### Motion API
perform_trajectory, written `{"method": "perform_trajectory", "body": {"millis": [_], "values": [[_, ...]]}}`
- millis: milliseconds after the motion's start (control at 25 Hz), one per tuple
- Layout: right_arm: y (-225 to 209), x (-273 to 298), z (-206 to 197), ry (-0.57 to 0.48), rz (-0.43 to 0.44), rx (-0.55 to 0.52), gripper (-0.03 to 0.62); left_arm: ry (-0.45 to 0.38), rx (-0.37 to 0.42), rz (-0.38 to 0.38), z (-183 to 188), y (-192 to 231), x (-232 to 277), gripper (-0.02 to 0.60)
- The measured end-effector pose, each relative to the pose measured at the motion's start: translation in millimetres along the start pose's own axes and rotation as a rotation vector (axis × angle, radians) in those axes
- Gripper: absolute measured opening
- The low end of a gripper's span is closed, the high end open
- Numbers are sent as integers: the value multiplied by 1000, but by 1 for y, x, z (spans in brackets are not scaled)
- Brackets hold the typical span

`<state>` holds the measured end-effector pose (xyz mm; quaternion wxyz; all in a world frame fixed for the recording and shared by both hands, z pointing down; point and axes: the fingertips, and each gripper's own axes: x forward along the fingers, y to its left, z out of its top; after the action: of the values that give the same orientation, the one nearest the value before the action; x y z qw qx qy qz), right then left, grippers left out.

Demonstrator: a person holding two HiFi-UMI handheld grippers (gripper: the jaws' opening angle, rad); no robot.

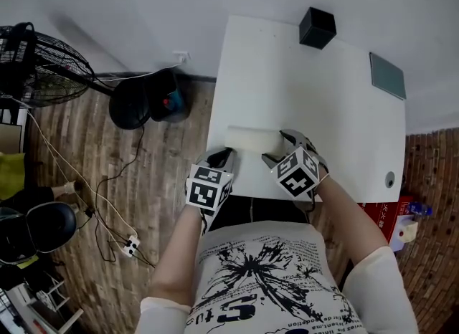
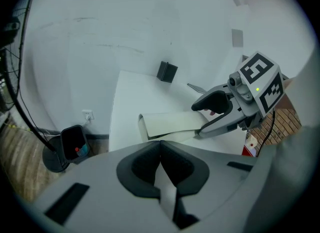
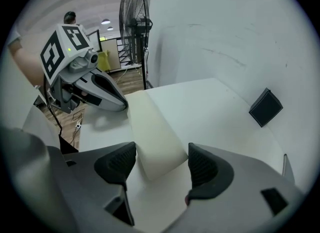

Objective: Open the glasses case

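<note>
Left gripper has its jaws pinched together on a thin pale flap at the left end of the glasses case, which lies near the front edge of the white table. Right gripper sits at the other end, jaws partly apart and straddling the case's end, pads not pressing on it.

I count one glasses case, two grippers, namely left gripper and right gripper, one black box at one o'clock, one floor fan and one bin.
</note>
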<state>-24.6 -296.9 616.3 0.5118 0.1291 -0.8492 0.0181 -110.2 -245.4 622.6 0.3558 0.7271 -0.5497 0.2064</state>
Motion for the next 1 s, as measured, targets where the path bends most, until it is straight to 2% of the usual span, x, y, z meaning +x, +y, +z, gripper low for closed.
{"method": "perform_trajectory", "body": {"millis": [280, 440, 560, 760, 880, 1000], "values": [[-6, -4, 6, 0, 97, 23, 323, 31, -9, 25, -1, -1, 3, 14], [-6, -9, 13, -6, 101, -33, 276, 35, -9, 36, 1, -1, 4, 14], [-9, -13, 20, -30, 103, -49, 218, 36, -15, 33, 1, 0, 4, 14], [-20, -16, 30, -49, 121, -8, 152, 33, -30, 27, 3, -2, 3, 14], [-32, -16, 36, -65, 94, -1, 106, 31, -46, 30, 3, -1, 3, 14], [-40, -13, 36, -71, 92, 0, 92, 33, -50, 30, 3, -1, 4, 14]]}}
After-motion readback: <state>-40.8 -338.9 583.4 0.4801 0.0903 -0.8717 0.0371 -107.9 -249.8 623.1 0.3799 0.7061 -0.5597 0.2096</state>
